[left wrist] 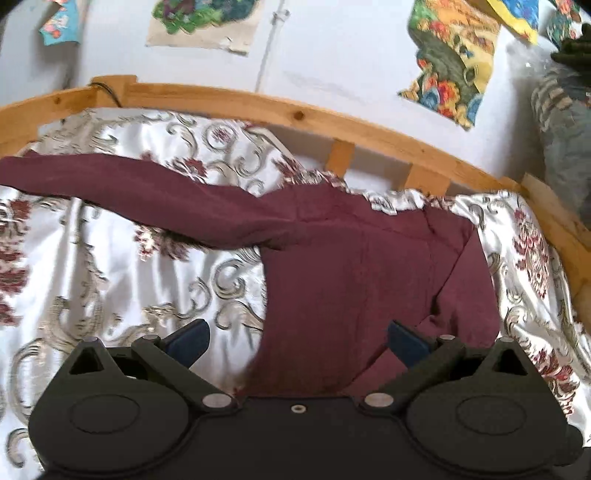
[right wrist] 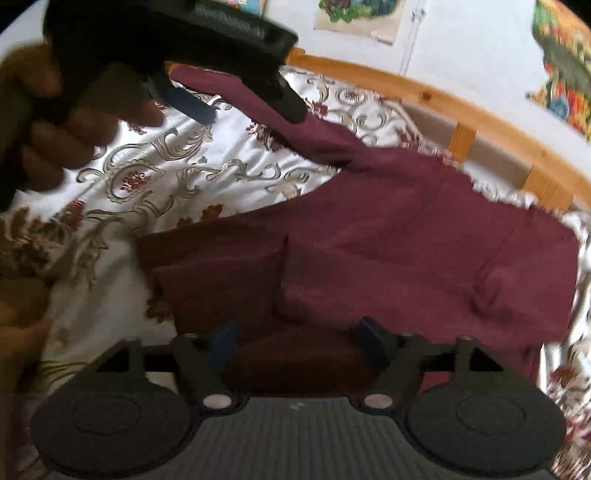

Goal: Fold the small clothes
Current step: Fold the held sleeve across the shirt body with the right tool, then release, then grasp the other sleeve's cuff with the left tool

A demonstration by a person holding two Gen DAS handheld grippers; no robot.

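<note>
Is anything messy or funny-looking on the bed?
Yes. The maroon garment isn't folded neatly yet: one long part sticks out sideways across the flowery bedspread, and one piece is doubled over near the right gripper. A picture on the wall has a torn bottom edge.

Garment (left wrist: 332,258): matt maroon cloth. Bedspread (left wrist: 110,258): glossy satin-like fabric, patterned. Bed rail (left wrist: 258,107) across upper frame: varnished knotty wood. Gripper bodies: matt black plastic.

Maroon garment (right wrist: 406,236) spread on patterned bedspread (right wrist: 192,166), right hand-held gripper (right wrist: 297,341) open above it
</note>
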